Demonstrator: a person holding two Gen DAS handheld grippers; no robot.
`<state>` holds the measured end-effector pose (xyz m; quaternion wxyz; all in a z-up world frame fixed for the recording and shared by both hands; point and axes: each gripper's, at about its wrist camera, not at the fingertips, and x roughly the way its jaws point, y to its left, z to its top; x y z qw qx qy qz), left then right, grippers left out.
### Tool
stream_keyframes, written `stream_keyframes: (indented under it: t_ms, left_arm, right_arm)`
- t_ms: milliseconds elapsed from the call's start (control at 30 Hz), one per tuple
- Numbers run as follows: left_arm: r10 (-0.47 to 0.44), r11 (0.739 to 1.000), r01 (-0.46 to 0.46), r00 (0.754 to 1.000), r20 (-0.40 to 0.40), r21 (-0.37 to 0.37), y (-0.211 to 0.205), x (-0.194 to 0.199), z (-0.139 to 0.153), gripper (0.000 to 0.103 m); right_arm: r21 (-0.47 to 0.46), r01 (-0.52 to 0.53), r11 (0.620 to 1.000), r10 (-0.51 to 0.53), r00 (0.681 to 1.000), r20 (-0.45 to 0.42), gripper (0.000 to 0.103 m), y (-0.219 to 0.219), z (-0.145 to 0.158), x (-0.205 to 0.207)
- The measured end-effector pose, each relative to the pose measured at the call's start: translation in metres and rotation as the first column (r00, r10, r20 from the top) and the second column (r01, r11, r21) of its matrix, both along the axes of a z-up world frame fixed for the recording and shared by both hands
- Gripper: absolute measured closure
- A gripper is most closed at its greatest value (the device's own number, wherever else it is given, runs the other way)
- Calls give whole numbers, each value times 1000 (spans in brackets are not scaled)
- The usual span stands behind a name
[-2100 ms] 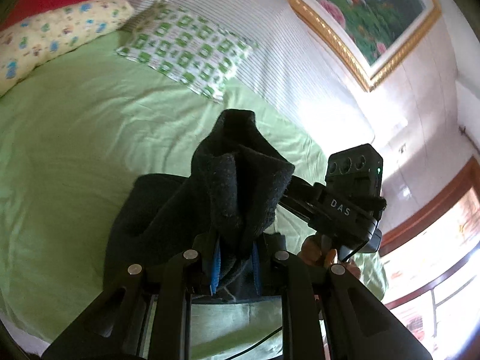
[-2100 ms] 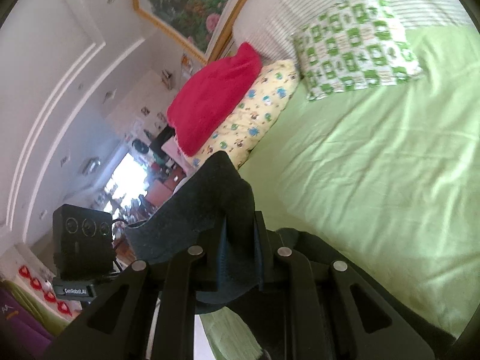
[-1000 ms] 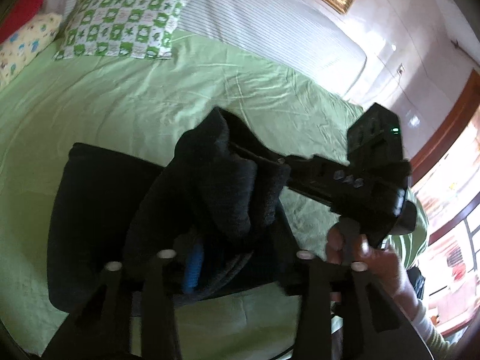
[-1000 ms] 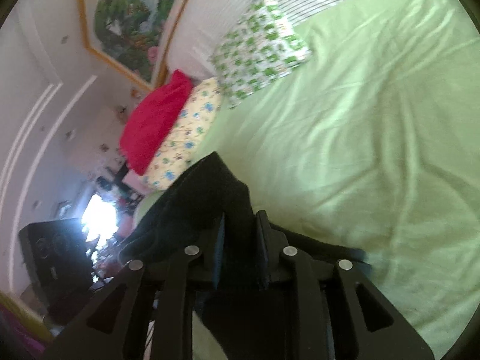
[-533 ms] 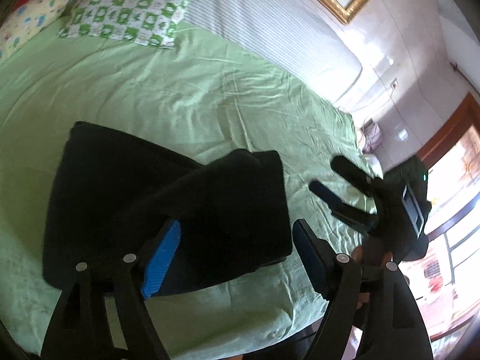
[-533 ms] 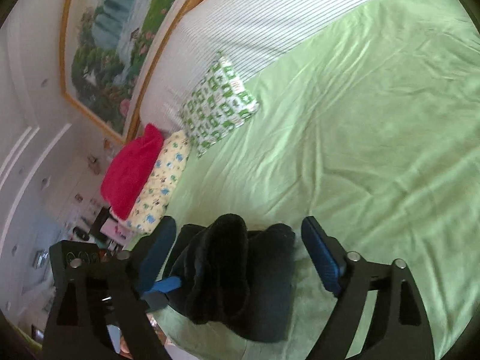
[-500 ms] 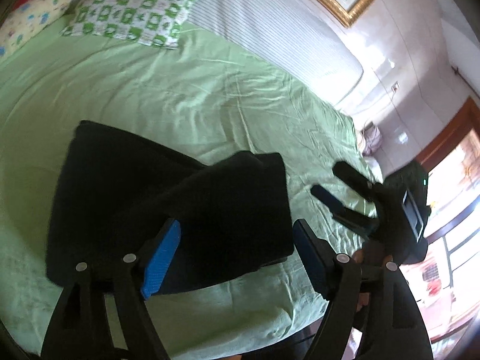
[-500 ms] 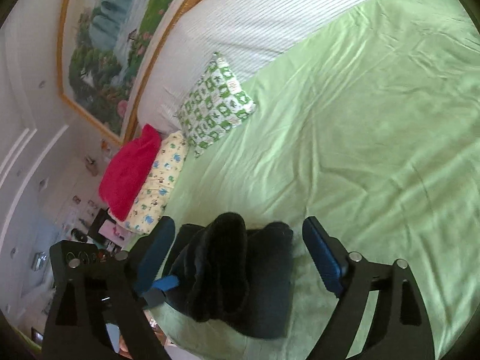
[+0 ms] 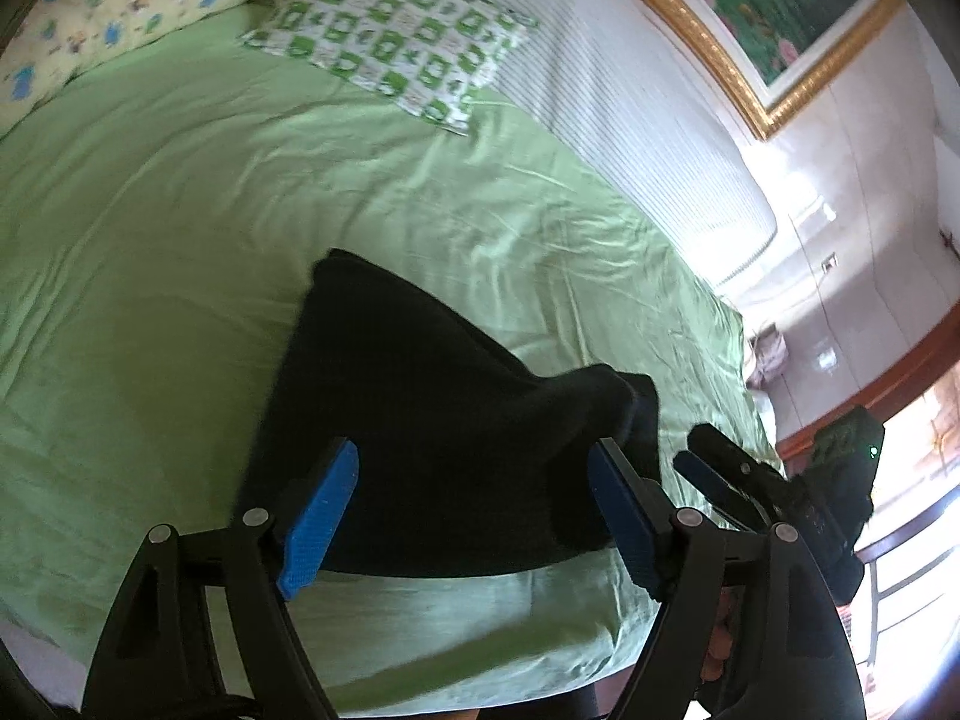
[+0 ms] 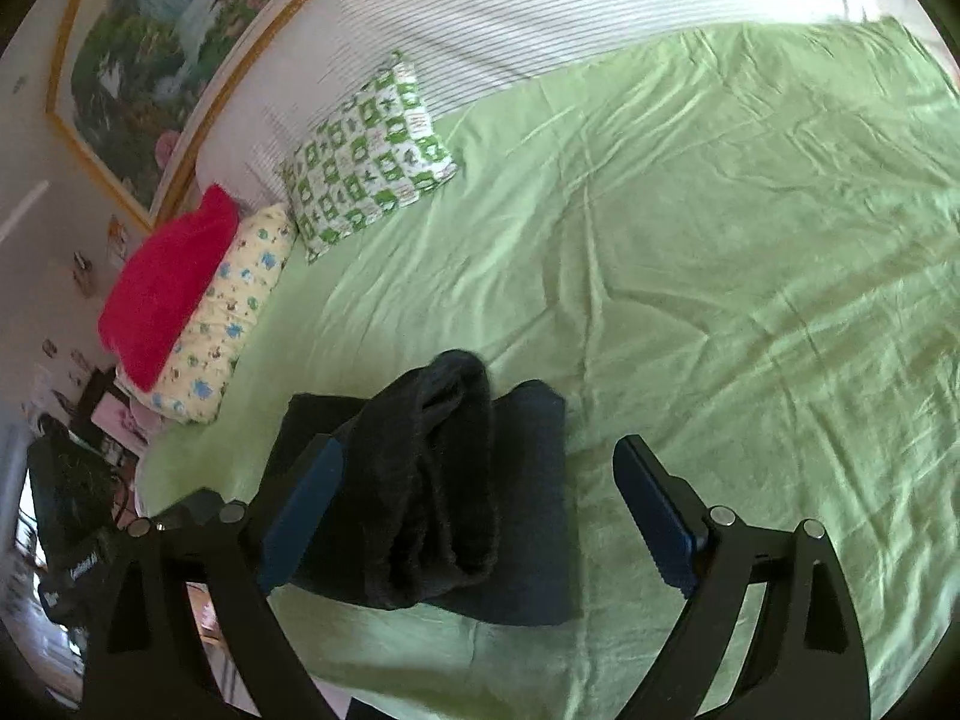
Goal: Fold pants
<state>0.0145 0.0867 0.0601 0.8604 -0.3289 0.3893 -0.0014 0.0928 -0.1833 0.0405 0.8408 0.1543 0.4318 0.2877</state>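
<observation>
The black pants lie folded in a thick bundle on the green bedsheet near the bed's front edge, with a rolled fold on top. My left gripper hovers over the bundle's near side. Its jaws are opening, and the blue pads stand clear of the cloth on either side. My right gripper is also opening above the pants, with nothing pressed between its pads. In the left wrist view the right gripper shows at the right, just off the bundle.
A green-patterned pillow, a yellow printed pillow and a red blanket lie at the head of the bed by the striped headboard. The sheet's front edge runs close below the pants. A bright window is at the right.
Both grippers let go of the pants and their jaws spread wide. The raised cloth dropped onto the bundle, which now lies on the sheet. Both grippers drew back from it.
</observation>
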Motion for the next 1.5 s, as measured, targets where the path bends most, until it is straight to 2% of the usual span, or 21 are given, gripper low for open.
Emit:
stream_keyframes:
  t_ms: [167,367,667,933,1000,1200,1300,1500]
  left_arm:
    - [42,999,-42,999,-20,-13,16,-7,-7,23]
    - [73,997,-74,996,-50,-16,27,-11,-16,23]
    - [76,997,-79,992,-99,-21,33,-4,-32,23]
    - [55,998,-58,990,-127,-18,36,6,-38,23]
    - [50,999,-52,990,-135,-13,35,9,-41,23]
    - [34,999,-35,986,-162,-4,35,19,-48,23]
    - [28,1000,-27,983,-179,6,35,25,-54,23]
    - [9,1000,-13,980,-198,-21,38,34,-68,20]
  right_arm:
    - [-73,18,997,-16,1000,23,7,17,2,-8]
    - [-108,37,993,-37,999,4,6,28,-4,-7]
    - [-141,30,990,-31,999,-8,6,44,-11,-9]
    - [-179,73,981,-75,997,0,4,41,-22,-6]
    - [-180,71,981,-76,997,-17,0,38,-29,-2]
    - [-151,32,988,-52,990,-129,1,31,-53,6]
    - [-129,15,992,-32,991,-128,1,27,-57,5]
    - [-100,-7,995,-4,995,-102,16,20,-61,1]
